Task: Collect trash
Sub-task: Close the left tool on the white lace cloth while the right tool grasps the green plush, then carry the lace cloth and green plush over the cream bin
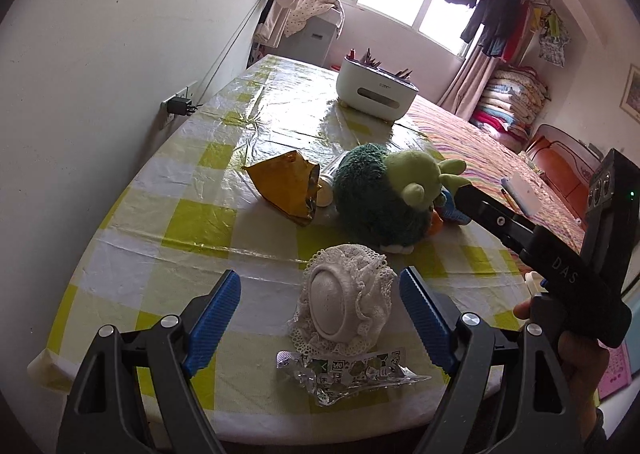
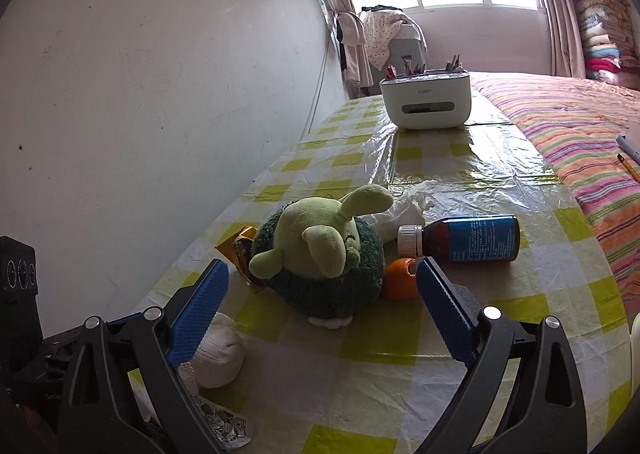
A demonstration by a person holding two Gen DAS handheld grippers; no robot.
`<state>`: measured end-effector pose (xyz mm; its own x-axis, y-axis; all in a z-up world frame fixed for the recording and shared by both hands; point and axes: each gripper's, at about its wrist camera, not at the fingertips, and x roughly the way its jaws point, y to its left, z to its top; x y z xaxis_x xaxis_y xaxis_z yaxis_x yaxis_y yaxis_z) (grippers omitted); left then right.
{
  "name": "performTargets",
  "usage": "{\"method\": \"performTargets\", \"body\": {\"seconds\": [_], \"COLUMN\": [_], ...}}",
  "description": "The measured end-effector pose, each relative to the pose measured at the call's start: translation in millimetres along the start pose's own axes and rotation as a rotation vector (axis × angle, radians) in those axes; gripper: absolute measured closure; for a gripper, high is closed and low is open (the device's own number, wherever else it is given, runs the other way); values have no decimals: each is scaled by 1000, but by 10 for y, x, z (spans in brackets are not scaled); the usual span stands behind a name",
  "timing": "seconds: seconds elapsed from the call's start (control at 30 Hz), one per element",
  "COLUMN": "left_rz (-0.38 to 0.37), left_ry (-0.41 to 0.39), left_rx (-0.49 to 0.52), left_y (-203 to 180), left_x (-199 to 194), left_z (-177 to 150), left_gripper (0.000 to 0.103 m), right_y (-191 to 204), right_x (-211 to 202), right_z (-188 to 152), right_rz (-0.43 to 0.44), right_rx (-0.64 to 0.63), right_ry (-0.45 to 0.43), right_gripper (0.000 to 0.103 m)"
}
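Lying flat at the near table edge, a crumpled silver wrapper sits just in front of a white lace-trimmed object. The left gripper hangs above both, jaws spread wide, holding nothing. A gold foil bag lies further back beside a green plush toy. The right gripper is likewise agape and empty, framing the toy; an orange and a brown bottle lie near it on the checked tablecloth.

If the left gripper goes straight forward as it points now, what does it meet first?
Probably the white lace-wrapped ball, which sits between the open left gripper fingers, just ahead. The silver wrapper lies nearer but lower, so depth is uncertain.
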<state>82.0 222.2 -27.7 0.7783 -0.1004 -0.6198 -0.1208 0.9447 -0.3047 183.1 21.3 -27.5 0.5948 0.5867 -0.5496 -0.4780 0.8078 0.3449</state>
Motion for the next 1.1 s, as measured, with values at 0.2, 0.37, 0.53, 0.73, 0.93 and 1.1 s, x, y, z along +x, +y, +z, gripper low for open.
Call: {"method": "performTargets", "body": {"seconds": [0.2, 0.37, 0.53, 0.73, 0.93, 1.1], "left_rz": [15, 41, 59, 79, 102, 154], "left_ry": [18, 35, 67, 87, 90, 53], "left_rx": [34, 88, 121, 117, 95, 136], "left_y": [-96, -215, -316, -302, -210, -291], "left_x": [87, 188, 336, 473, 559, 560], "left_z": [-5, -10, 1, 30, 32, 32], "left_gripper": [24, 24, 24, 24, 48, 60], "right_y": [-48, -77, -23, 27, 10, -92], "right_x": [215, 373, 495, 598, 558, 452], "right_z": [62, 99, 110, 100, 73, 84], "right_rz": [12, 29, 36, 9, -8, 8], "right_rx": [44, 60, 41, -8, 0, 56], "right_ry": [49, 85, 118, 129, 126, 94], "right_gripper": [10, 10, 10, 26, 43, 46]}}
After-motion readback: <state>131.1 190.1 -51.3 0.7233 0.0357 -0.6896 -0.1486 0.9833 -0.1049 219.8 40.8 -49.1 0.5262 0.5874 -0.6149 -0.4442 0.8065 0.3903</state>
